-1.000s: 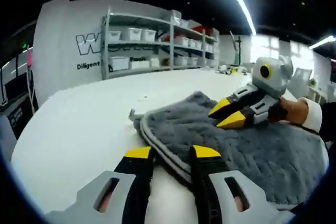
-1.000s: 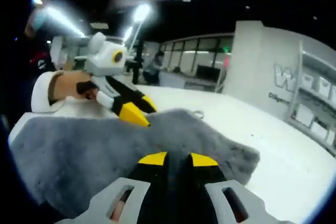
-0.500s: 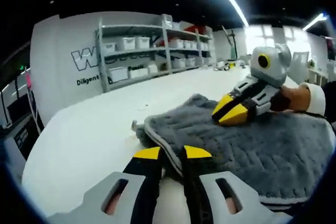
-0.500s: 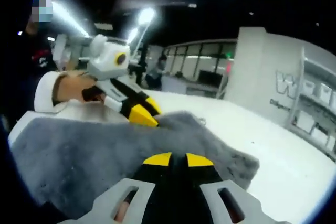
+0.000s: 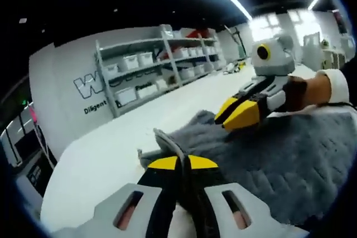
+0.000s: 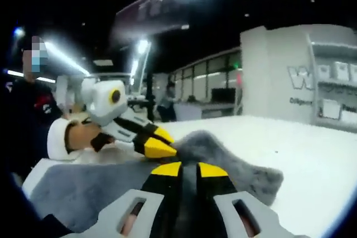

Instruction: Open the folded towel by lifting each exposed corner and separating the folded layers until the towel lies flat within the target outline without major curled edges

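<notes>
Here we see the towel (image 5: 279, 160), grey and fluffy with a stitched wave pattern and a pale banded hem, lying out on the white desk (image 5: 106, 160), its corner humped up off the surface. Our left tool (image 5: 182, 163) has its jaws pressed together on that raised hem. Our right tool (image 6: 182, 169) is pinching the towel's far edge too. The towel's long side runs from one tool toward the other.

Both claws, L (image 5: 183, 163) & R (image 6: 182, 170), jaws pinched closed, raised, tips near each other.
</notes>
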`<state>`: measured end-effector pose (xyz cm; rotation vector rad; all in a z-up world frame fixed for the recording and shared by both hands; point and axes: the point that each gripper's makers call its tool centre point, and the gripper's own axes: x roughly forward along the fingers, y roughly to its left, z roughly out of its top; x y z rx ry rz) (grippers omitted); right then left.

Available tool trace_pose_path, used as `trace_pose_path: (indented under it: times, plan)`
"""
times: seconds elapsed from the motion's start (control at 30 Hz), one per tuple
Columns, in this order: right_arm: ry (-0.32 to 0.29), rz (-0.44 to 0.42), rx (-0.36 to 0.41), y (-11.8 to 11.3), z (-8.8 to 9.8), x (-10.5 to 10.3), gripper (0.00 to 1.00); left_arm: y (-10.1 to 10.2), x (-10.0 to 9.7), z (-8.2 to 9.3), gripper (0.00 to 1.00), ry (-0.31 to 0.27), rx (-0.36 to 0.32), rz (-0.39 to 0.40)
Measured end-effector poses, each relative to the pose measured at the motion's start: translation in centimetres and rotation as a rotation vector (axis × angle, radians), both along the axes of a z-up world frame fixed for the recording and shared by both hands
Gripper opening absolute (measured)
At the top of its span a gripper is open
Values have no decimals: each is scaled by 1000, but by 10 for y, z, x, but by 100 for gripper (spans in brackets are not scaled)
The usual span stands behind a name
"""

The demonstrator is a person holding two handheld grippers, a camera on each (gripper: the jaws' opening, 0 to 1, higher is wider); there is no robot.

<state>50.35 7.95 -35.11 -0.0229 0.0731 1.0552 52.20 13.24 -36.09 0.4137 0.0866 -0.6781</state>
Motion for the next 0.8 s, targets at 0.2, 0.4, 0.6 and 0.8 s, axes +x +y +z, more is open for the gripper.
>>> trace_pose_path:
  times: [0.2, 0.4, 0.6, 0.8]
  plan:
    - [53, -10, 64, -3, 6, 1, 10, -15, -7, 1, 5, -40, 36, -36]
    - [72, -12, 54, -1, 2, 0, 13, -26, -12, -1, 5, -72, 91, -56]
    - [55, -15, 46, 1, 3, -2, 13, -35, -17, -5, 5, -86, 119, -80]
    - [74, -17, 57, 3, 2, -1, 13, -41, -21, -5, 5, -96, 136, -96]
